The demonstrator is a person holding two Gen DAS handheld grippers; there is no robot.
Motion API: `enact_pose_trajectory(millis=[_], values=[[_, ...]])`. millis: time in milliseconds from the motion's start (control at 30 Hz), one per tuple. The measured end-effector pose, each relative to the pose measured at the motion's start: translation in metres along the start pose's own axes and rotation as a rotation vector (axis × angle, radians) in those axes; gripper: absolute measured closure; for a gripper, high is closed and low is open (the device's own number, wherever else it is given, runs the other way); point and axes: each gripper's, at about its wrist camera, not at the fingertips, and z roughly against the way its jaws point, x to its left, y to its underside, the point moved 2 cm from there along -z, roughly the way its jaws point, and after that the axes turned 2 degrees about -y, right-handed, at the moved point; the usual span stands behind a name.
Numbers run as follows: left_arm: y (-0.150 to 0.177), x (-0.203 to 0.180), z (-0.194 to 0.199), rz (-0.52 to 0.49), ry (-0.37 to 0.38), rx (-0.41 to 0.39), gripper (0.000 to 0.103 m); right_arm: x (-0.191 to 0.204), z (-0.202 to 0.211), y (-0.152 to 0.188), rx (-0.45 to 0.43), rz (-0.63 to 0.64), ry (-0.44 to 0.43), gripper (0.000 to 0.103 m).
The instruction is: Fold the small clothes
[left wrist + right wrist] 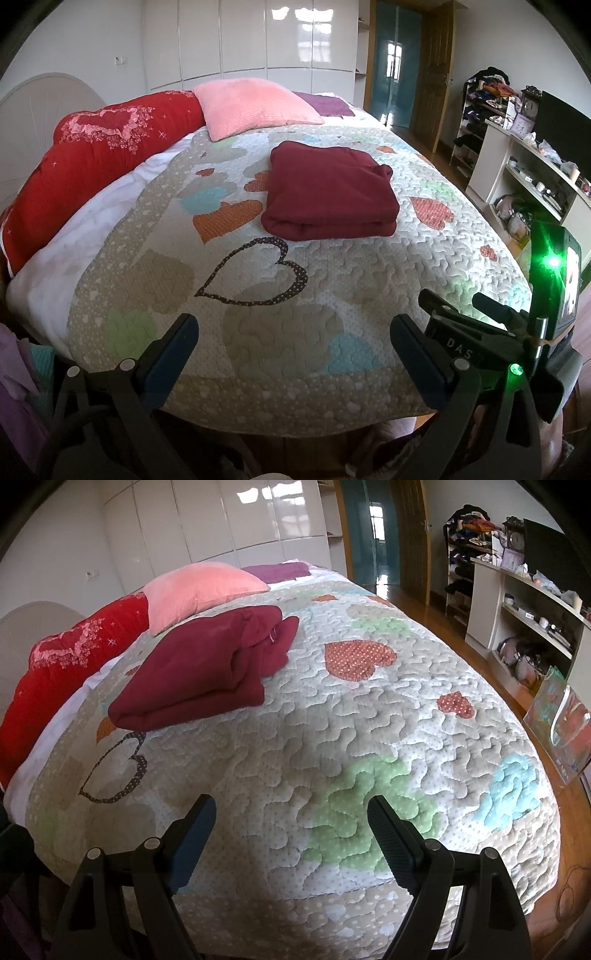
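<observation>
A heart-patterned quilt (369, 295) covers the bed; beyond its black heart outline (255, 273) lies a folded maroon garment (328, 192), likely soft and light, best gripped at an edge. Left gripper (295, 339) and right gripper (291, 827) gape, empty.

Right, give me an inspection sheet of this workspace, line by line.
Surface: quilted heart-pattern bedspread, flat.
Job's things: dark red garment folded, lying on the bedspread.
Clutter: pink pillow, red bolster, purple cloth at the head end.
Grippers: left tool open, empty; right tool open, empty; both short of the garment.
Cables: nothing seen.
Surroundings: white wardrobe, crowded shelf unit, wooden door.
</observation>
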Motion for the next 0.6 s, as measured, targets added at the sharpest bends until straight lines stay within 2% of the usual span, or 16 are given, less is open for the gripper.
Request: enact_pose_trajectory(millis=[300, 500, 600], values=[[0.003, -0.001, -0.003, 0.001, 0.002, 0.018, 0.0, 0.0, -0.004, 0.002, 0.018, -0.004, -0.002, 0.015], [0.002, 0.001, -0.008, 0.002, 0.0, 0.043, 0.0, -0.006, -0.015, 0.008, 0.078, -0.038, 0.001, 0.015], [0.002, 0.002, -0.009, 0.004, 0.0, 0.052, 0.0, -0.006, -0.015, 0.008, 0.077, -0.041, 0.003, 0.015]])
